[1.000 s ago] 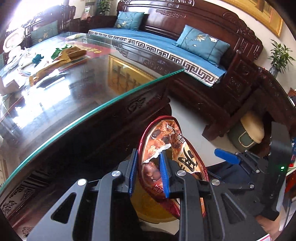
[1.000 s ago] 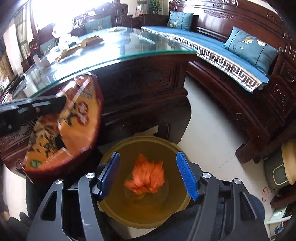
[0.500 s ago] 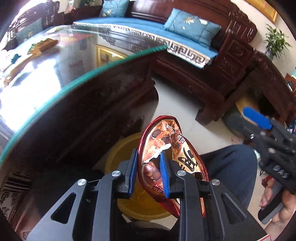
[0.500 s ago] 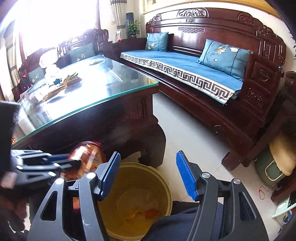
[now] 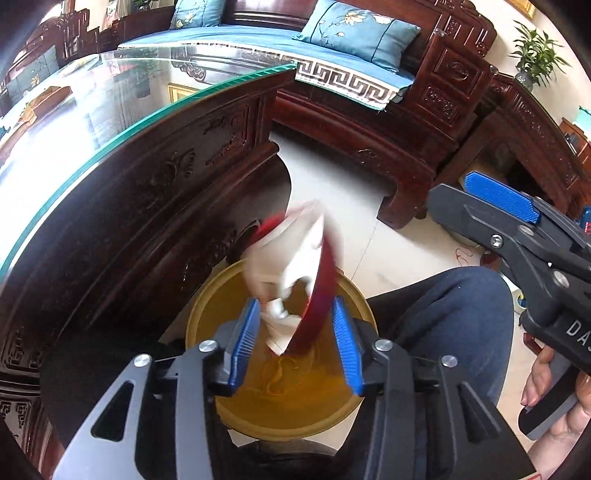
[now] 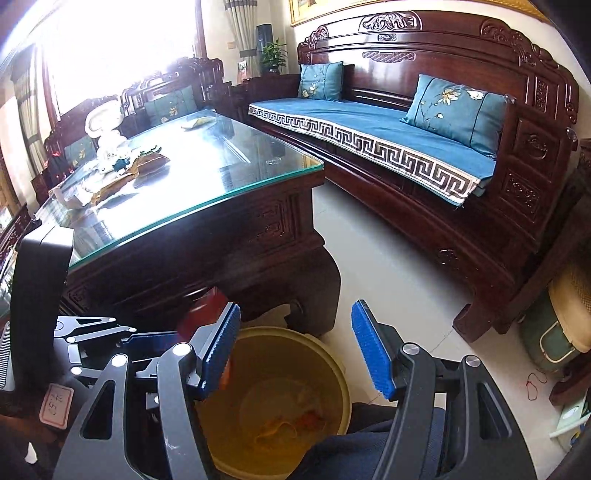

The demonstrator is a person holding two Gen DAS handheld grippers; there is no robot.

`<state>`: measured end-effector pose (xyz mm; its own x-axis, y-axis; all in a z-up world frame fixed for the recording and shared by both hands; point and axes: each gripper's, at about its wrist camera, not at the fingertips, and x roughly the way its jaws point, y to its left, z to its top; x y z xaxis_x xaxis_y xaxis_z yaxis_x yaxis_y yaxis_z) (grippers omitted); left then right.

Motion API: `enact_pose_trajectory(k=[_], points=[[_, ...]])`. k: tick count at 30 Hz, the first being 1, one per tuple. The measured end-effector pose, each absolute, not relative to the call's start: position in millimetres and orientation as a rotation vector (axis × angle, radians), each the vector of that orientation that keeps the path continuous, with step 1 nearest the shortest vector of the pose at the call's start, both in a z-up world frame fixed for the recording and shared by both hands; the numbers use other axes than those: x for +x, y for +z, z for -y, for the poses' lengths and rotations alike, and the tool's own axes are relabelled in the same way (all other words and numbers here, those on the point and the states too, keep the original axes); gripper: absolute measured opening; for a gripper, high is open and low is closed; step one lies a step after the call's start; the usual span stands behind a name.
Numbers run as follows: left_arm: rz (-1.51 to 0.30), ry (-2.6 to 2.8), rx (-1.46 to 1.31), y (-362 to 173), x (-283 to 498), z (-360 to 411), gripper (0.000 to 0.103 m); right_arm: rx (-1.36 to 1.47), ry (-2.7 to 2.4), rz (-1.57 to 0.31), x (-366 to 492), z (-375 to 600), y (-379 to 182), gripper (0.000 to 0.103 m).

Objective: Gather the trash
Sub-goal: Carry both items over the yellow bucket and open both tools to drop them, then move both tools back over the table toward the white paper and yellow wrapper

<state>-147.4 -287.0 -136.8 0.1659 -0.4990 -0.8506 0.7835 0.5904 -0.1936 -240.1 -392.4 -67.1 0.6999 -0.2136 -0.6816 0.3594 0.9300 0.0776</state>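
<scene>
Red-and-silver wrapper (image 5: pixel 295 273) drops loose between the left gripper (image 5: pixel 297 345), whose jaws have just been opening, straight over the yellow bin (image 5: pixel 207 314) at six o'clock. Right gripper (image 6: pixel 295 350) hangs wide, empty. More litter (image 6: pixel 144 164) waits on the table (image 6: pixel 229 184) at ten o'clock.

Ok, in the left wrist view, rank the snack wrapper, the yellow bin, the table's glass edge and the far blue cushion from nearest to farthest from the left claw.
1. Snack wrapper: between the left claw's open jaws, blurred, not pinched.
2. Yellow bin: directly below, on the floor.
3. Glass edge: up and to the left.
4. Blue cushion: on the sofa at the top, farthest.
</scene>
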Motion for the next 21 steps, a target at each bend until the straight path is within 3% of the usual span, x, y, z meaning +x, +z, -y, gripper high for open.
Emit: enact_pose_trajectory(k=[10, 15, 17, 21], points=[[-1.075, -0.957, 0.259, -131, -144, 278, 0.043, 0.196, -0.288, -0.709, -227, 385, -57, 0.062], [-0.961, -0.845, 0.196, -102, -128, 244, 0.044, 0.202, -0.163, -0.669, -202, 367, -40, 0.061], [-0.913, -0.775, 0.166, -90, -117, 223, 0.05, 0.188, -0.106, -0.653, -186, 354, -32, 0.062], [-0.841, -0.605, 0.079, -67, -85, 174, 0.053, 0.18, 0.027, -0.629, -146, 327, -16, 0.062]])
